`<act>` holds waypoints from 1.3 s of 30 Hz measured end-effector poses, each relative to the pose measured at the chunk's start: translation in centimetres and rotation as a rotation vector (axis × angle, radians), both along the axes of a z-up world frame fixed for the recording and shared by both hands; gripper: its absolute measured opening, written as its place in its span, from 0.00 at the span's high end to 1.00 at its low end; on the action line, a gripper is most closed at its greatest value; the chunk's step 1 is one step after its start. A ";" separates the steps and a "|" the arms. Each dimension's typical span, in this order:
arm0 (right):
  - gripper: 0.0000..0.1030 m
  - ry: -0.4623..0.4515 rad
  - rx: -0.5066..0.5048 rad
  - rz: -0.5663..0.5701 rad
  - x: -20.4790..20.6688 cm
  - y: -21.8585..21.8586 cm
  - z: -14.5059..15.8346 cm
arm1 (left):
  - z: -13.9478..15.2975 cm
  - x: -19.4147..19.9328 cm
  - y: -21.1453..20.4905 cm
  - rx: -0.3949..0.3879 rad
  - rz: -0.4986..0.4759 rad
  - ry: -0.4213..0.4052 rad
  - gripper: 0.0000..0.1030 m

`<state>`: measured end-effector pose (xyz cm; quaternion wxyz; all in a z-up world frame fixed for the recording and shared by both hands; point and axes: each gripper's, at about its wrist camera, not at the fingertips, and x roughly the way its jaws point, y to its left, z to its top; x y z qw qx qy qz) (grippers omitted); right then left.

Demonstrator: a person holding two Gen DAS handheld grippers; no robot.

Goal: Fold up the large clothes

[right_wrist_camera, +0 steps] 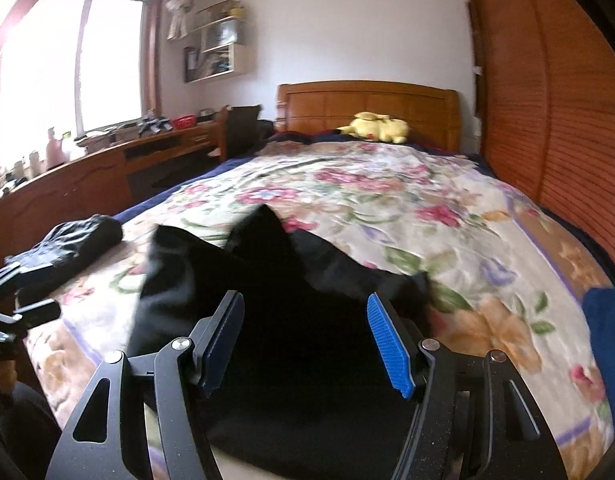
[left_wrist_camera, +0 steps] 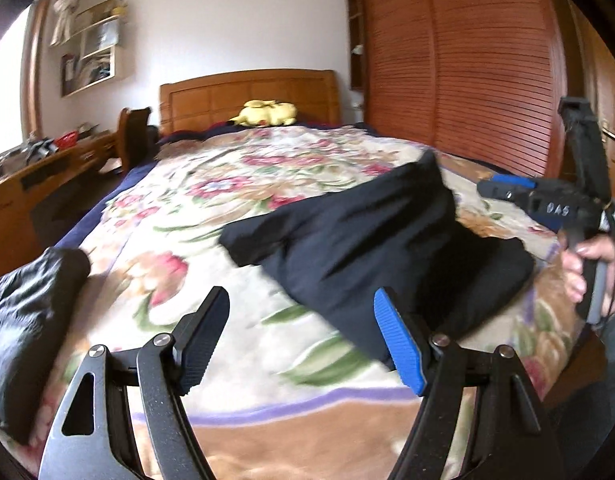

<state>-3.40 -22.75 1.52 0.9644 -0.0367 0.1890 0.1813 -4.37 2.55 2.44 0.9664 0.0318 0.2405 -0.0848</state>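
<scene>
A black garment [left_wrist_camera: 371, 248] lies loosely folded on the floral bedspread [left_wrist_camera: 211, 208], one corner sticking up. It fills the near middle of the right wrist view [right_wrist_camera: 275, 320]. My left gripper [left_wrist_camera: 303, 340] is open and empty, above the bed just left of the garment's near edge. My right gripper [right_wrist_camera: 305, 340] is open and empty, hovering over the garment. The right gripper also shows at the right edge of the left wrist view [left_wrist_camera: 547, 200], held in a hand.
A second dark bundle [left_wrist_camera: 27, 320] lies at the bed's left edge, also in the right wrist view [right_wrist_camera: 71, 240]. A yellow plush toy [left_wrist_camera: 267, 114] sits by the headboard. A wooden desk [right_wrist_camera: 107, 160] stands left; a slatted wardrobe [left_wrist_camera: 459, 72] stands right. Blue cloth [right_wrist_camera: 605, 332] lies far right.
</scene>
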 end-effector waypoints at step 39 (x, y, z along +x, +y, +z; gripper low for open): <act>0.93 0.050 -0.390 0.167 5.6 9.4 6.2 | -3.3 -0.2 3.5 -0.088 -0.017 0.004 0.26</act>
